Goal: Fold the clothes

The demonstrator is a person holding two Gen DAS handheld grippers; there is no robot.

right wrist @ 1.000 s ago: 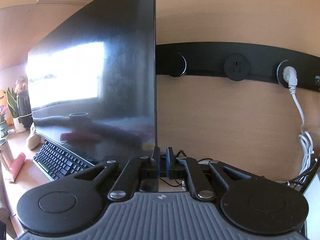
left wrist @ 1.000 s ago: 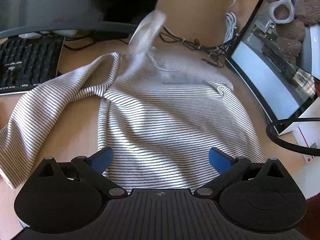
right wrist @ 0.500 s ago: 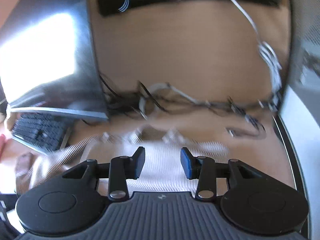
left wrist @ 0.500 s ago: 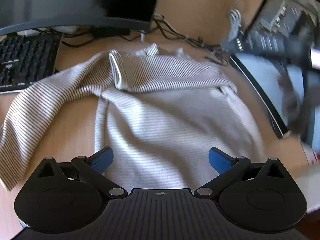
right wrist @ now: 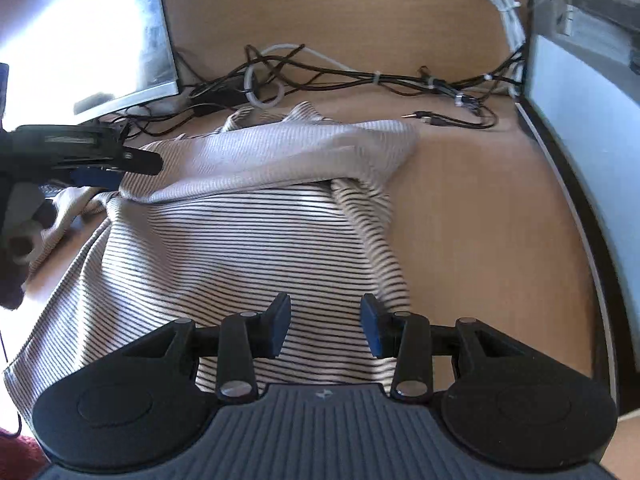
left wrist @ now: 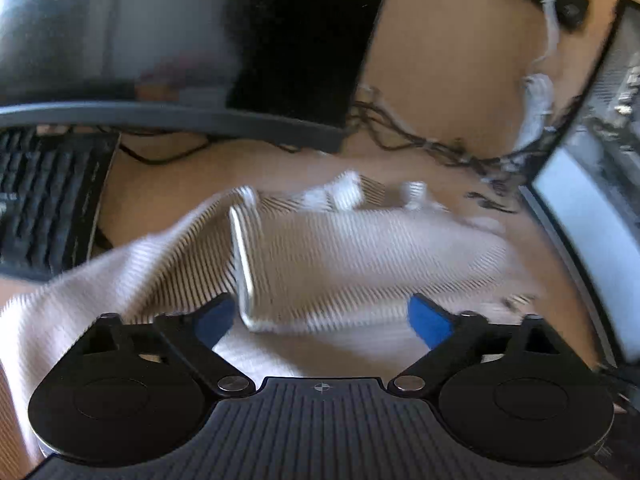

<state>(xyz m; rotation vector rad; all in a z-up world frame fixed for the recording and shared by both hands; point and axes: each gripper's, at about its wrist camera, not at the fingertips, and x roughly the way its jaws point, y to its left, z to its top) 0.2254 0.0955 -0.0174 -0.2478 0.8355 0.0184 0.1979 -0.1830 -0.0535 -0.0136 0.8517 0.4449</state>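
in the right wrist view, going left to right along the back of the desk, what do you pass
monitor → tangled cables → loose audio plug → white cable → second screen

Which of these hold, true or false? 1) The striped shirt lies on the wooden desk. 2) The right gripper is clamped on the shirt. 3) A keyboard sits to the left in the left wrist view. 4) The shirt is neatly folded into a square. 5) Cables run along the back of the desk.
1) True: the striped shirt lies on the desk.
2) False: the right gripper hovers over the shirt, jaws apart, nothing pinched.
3) True: the keyboard is at the left edge.
4) False: it is rumpled, one flap turned over.
5) True: cables run along the back.
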